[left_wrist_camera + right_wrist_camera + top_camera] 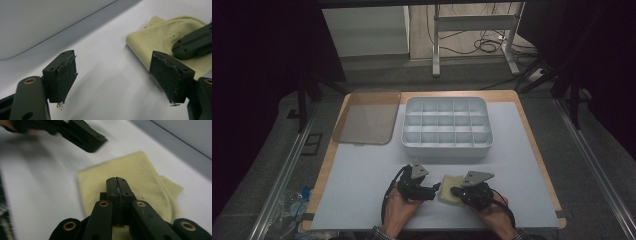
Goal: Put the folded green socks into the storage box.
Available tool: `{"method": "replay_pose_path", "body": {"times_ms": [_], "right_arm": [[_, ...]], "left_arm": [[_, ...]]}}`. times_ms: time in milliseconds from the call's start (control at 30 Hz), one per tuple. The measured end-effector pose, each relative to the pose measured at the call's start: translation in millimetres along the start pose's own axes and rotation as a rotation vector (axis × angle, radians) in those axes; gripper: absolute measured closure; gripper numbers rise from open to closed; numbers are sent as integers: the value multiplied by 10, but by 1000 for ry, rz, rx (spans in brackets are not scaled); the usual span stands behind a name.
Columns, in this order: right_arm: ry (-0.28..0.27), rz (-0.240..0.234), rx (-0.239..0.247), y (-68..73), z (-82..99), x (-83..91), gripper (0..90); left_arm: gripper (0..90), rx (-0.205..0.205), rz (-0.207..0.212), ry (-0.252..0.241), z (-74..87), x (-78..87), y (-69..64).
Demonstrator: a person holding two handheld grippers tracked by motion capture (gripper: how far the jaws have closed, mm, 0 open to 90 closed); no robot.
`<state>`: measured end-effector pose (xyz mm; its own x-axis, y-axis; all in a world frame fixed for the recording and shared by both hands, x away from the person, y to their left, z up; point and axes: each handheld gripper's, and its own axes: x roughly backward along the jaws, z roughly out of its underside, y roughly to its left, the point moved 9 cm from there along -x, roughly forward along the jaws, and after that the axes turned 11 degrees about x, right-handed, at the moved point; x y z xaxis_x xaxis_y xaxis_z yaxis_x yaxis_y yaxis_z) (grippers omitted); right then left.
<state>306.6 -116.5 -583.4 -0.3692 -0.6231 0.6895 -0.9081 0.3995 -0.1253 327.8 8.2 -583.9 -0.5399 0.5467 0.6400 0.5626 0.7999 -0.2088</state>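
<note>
White table (362,190): left claw (112,75) agape beside cloth (130,172), right claw (117,185) closed, seemingly empty.

My left claw (113,80) gapes over the white desk (105,62); the folded yellow cloth (160,40) lies beside its right jaw, my other claw's (193,42) tip upon it.

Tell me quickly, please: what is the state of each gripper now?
Left gripper: open, nothing between its jaws, beside the yellow cloth.
Right gripper: closed over the cloth; whether it pinches the cloth cannot be told.
</note>
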Motion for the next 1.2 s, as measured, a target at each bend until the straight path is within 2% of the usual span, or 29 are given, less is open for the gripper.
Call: {"method": "replay_pose_path", "body": {"times_ms": [33, 167, 233, 433, 500, 667, 833, 1033, 1200], "right_arm": [[-15, -27, -4, 51, -21, 18, 894], [10, -24, 14, 78, 23, -24, 895], [-8, -25, 8, 82, 38, -48, 896], [3, -13, 23, 79, 7, -18, 873], [-21, -2, 4, 31, -30, 41, 847], [-28, 63, 1, -155, -58, 195, 811], [-38, 98, -22, -303, -45, 303, 786], [-46, 114, -43, -379, 9, 368, 761], [-43, 117, -52, -399, 65, 352, 683]], "left_arm": [[223, -1, 0, 0, -1, 1, -1], [234, -1, 7, 2, 1, -3, -13], [256, -2, 15, 5, 6, -9, -28], [322, -11, 47, 20, 4, -43, -96], [346, -10, 58, 16, -10, -52, -120], [418, -5, 87, 25, -32, -86, -174], [481, 4, 114, 52, 1, -154, -239], [583, 11, 134, 90, 67, -209, -274], [658, 46, 161, 90, 80, -224, -294]]}}
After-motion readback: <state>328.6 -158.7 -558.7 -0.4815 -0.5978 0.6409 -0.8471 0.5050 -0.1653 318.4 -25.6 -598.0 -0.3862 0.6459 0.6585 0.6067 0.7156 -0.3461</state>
